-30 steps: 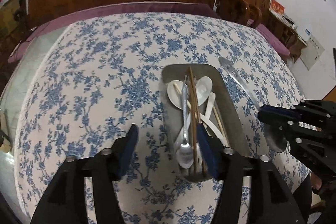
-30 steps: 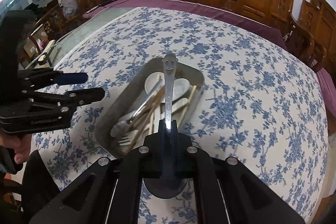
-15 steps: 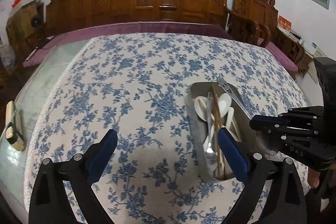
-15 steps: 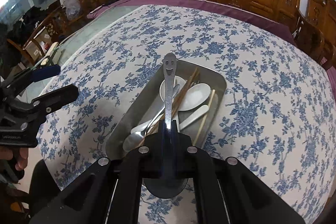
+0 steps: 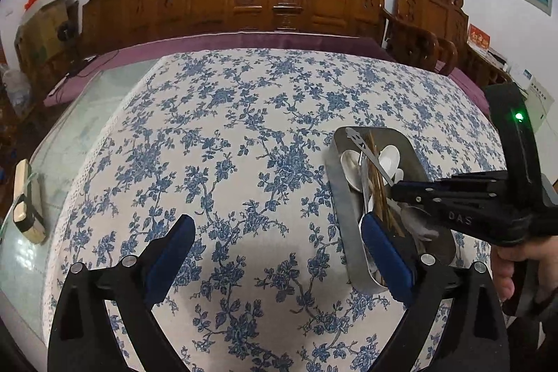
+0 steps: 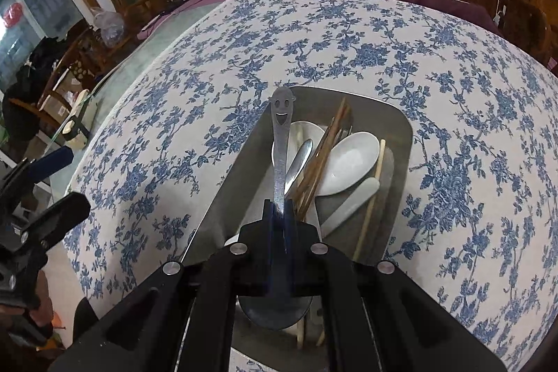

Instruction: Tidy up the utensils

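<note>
Two blue pads of the right gripper are closed tight on a steel spoon, its handle end cut with a smiling face, above the metal tray of white spoons and chopsticks. "DAS" is printed on this gripper. The left gripper is wide open and holds nothing, over the blue-flower tablecloth.

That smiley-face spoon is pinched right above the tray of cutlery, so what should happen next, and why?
Probably lower it a little and let go. The right hand-held gripper is shut on the smiley spoon, which hangs over the metal tray with the white spoons and chopsticks; the left hand-held gripper is open and off to the side.
</note>
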A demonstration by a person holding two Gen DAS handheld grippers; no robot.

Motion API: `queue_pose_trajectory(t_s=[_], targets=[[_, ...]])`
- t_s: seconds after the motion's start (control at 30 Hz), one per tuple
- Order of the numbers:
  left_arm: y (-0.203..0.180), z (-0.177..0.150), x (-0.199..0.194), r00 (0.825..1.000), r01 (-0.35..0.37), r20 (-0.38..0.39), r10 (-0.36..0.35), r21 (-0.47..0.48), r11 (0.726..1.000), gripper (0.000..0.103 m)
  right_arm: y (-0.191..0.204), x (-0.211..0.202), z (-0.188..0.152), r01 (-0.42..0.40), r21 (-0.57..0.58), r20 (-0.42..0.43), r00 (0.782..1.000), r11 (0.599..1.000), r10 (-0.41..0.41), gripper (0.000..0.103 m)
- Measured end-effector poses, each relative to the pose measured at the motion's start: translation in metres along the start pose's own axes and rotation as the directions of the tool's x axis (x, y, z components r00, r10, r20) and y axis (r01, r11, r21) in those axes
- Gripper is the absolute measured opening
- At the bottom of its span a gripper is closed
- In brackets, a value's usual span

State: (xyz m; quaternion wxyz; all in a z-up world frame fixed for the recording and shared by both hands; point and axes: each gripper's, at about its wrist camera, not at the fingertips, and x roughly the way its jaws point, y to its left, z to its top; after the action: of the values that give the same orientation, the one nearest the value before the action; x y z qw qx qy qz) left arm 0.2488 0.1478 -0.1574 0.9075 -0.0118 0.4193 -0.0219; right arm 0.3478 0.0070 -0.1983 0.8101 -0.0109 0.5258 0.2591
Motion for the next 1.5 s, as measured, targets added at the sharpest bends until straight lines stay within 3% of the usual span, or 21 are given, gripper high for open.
queue_pose_trajectory(t_s=[0.17,0.43,0.53,0.7,0.8,1.17,1.5], targets=[[-0.003,0.000,0.001,1.000,0.000,-0.005,0.000,-0.002,1.000,0.092,-0.002,0.000,0.003,-0.011,-0.010,0.016,1.000,1.000,0.011,0.010],[-0.012,0.001,-0.006,1.000,0.001,0.008,-0.001,-0.004,1.000,0.092,-0.004,-0.021,-0.009,-0.010,-0.028,0.079,0.997,1.000,0.012,0.030],[-0.018,0.001,-0.012,1.000,0.000,0.018,0.000,-0.005,1.000,0.093,-0.003,-0.037,-0.016,0.000,-0.035,0.115,0.993,0.999,0.004,0.043],[-0.027,0.003,-0.025,0.999,-0.004,0.043,0.004,-0.011,1.000,0.095,-0.001,-0.068,-0.028,0.057,-0.047,0.183,0.982,0.997,-0.047,0.082],[-0.032,0.003,-0.035,0.998,-0.011,0.063,0.012,-0.018,1.000,0.095,-0.004,-0.091,-0.038,0.075,-0.041,0.227,0.972,0.996,-0.064,0.098],[-0.063,-0.016,-0.062,0.998,0.001,0.062,0.001,-0.032,0.999,0.095,-0.015,-0.153,-0.085,0.131,0.000,0.293,0.948,0.991,-0.126,0.100],[-0.111,-0.041,-0.107,0.993,-0.007,0.118,0.001,0.049,0.999,0.096,-0.014,-0.218,-0.138,0.197,0.067,0.382,0.900,0.978,-0.208,0.100]])
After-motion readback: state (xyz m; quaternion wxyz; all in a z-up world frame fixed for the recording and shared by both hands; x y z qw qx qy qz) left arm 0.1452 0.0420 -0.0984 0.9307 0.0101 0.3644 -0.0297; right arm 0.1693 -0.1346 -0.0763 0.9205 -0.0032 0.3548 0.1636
